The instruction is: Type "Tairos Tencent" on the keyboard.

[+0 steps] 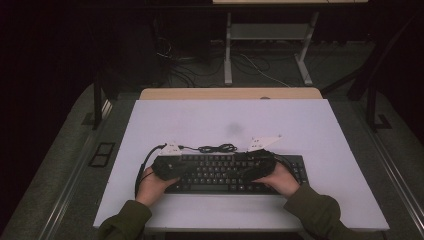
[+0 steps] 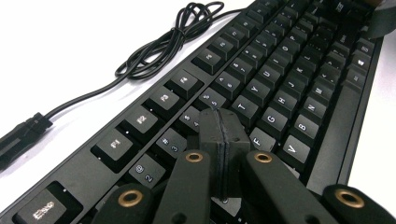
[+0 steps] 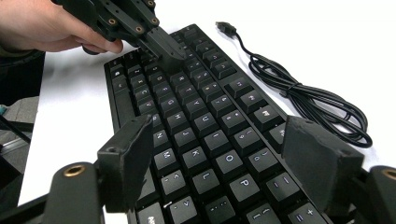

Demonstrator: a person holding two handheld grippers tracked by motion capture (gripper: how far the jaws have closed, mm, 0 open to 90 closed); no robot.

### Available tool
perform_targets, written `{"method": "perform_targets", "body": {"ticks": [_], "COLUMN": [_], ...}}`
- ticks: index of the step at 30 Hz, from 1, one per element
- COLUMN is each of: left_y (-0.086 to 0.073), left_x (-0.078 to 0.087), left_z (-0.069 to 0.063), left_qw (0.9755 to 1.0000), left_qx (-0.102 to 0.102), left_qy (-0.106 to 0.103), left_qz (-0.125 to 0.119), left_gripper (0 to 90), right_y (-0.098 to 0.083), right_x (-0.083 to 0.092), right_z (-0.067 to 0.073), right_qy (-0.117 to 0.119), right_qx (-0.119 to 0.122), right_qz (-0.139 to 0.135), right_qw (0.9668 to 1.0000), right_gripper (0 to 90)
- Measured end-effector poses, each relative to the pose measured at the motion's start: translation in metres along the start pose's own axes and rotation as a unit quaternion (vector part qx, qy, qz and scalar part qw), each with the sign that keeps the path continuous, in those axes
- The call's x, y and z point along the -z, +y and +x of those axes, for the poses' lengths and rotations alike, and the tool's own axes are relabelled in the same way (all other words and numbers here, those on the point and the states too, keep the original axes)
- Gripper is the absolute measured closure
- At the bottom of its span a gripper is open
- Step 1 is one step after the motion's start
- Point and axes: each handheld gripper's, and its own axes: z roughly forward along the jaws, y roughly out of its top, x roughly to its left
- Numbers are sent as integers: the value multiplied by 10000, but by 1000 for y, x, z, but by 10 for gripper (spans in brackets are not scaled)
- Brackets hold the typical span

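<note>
Nearest to the person, two green sleeves are coming in from the bottom of the high view, and each hand is holding a gripper over a black keyboard [image 1: 220,175]. The keyboard is lying flat on the white table [image 1: 310,135], near the front edge, in the middle.

The left gripper [image 1: 167,167] is sitting over the left end of the keyboard. In the left gripper view, its two black jaws are pressed tight together, with nothing between them. The joined tip [image 2: 223,128] is pointing down at the letter keys, close to the R and the T. It is hard to tell if the tip is pushing a key or just hanging right above it. In the right gripper view the same closed tip [image 3: 167,46] is showing farther off, with the left hand [image 3: 42,25] wrapped around it.

The right gripper [image 1: 256,166] is sitting over the right part of the keyboard. Its jaws are standing wide apart and are not pinching anything. In the right gripper view, the keys around O and P are showing in the gap between them.

Farther back, just behind the keyboard, its black cable [image 1: 216,148] is lying in a loose bundle on the table. The plug end [image 3: 225,27] is lying loose on the white top.
</note>
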Motion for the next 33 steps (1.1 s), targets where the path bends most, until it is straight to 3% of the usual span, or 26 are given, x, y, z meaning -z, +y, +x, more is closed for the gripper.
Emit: {"method": "perform_targets", "body": {"ticks": [16, 22, 33], "left_y": [3, 3, 0], "left_x": [3, 8, 14], "left_z": [-3, -4, -7], "left_qw": [10000, 9999, 9997], "left_qx": [7, 52, 167], "left_qy": [-17, -12, -23], "left_qz": [-56, -134, -196], "left_gripper": [890, 820, 616], "right_y": [4, 10, 17], "right_x": [-2, -7, -18], "right_z": [-1, 2, 7], "right_qy": [61, 149, 331], "right_qx": [-68, -22, -38], "right_qz": [-33, -44, -18], "right_qw": [10000, 9999, 9994], "right_gripper": [253, 244, 446]}}
